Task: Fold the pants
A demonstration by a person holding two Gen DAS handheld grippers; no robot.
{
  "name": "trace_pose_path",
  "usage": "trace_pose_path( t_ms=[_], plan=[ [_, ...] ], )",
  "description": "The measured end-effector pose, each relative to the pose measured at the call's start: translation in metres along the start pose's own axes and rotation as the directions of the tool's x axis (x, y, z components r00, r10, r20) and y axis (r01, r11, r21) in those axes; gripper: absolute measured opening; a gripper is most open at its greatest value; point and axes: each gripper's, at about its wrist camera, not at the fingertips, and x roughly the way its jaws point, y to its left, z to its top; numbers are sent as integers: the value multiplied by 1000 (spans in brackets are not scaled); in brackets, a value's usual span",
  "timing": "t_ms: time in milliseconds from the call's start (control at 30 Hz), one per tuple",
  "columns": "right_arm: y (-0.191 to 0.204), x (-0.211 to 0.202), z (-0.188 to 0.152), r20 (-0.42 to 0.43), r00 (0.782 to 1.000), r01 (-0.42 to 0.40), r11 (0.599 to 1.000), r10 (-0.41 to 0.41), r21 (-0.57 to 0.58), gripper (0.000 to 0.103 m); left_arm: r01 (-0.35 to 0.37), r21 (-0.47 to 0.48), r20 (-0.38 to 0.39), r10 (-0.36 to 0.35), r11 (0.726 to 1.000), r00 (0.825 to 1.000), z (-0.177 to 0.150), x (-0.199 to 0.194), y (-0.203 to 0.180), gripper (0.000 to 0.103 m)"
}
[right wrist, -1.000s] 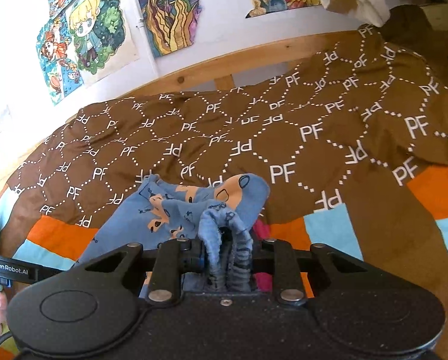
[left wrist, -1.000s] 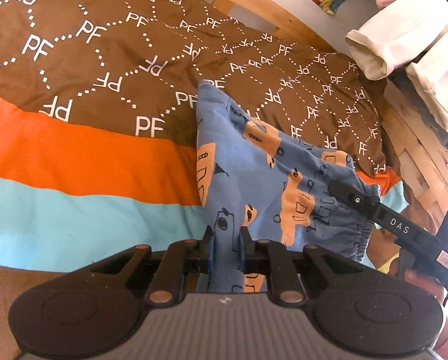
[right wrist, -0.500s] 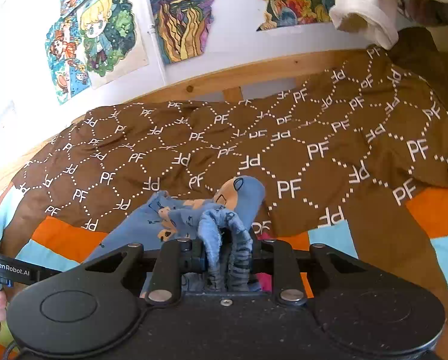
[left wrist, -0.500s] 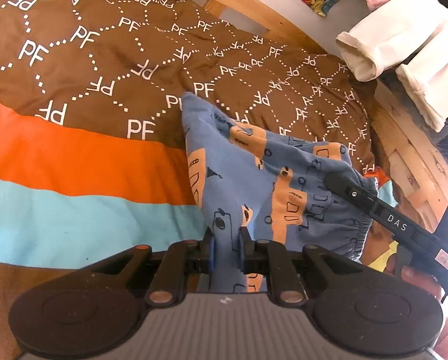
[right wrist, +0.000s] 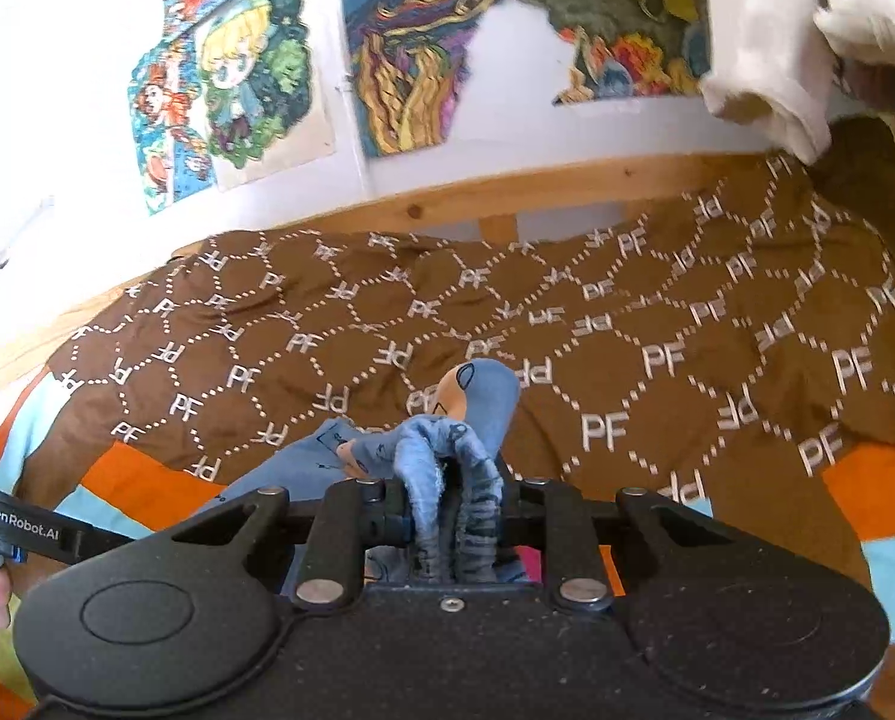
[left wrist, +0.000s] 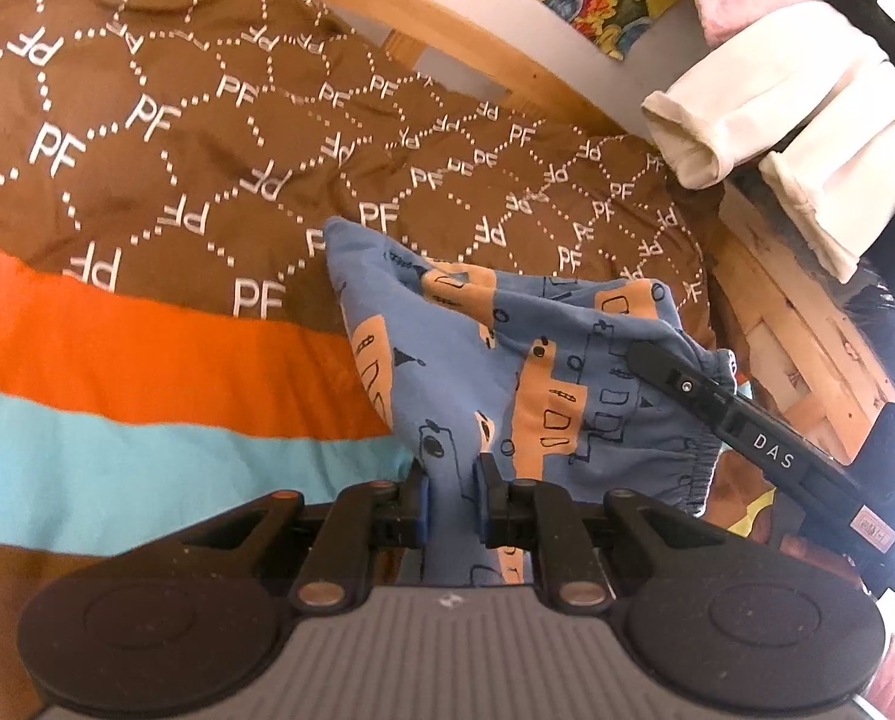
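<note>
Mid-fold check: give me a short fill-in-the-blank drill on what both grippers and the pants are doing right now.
1. The left gripper is shut on the blue ____.
2. The right gripper pinches a bunched part of the same garment, so it is held by ____ grippers.
3. Beneath the garment lies a brown blanket printed with the letters ____.
4. The poster hangs on the ____ behind the bed.

Missing words: pants; both; PF; wall

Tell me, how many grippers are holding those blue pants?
2: the left gripper pinches one edge of the blue pants; the right gripper clamps a bunched edge.
</note>
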Motion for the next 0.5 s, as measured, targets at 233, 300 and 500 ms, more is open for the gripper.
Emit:
trace_pose_path(
  t_ms=[233, 300, 500],
  plan=[
    [1, 12, 20, 49, 998, -35, 999, 36, -28, 23, -48, 11, 46, 48, 999, 998, 26, -3, -3, 16],
    [0, 21, 28, 61, 997, -49, 998, 52, -46, 23, -74, 41, 77, 71, 996, 995, 39, -3, -6, 16],
    [-4, 57, 60, 112, 989, -81, 990, 94, -114, 23, -139, 83, 161, 124, 987, 979, 71, 12, -2, 16]
  ],
)
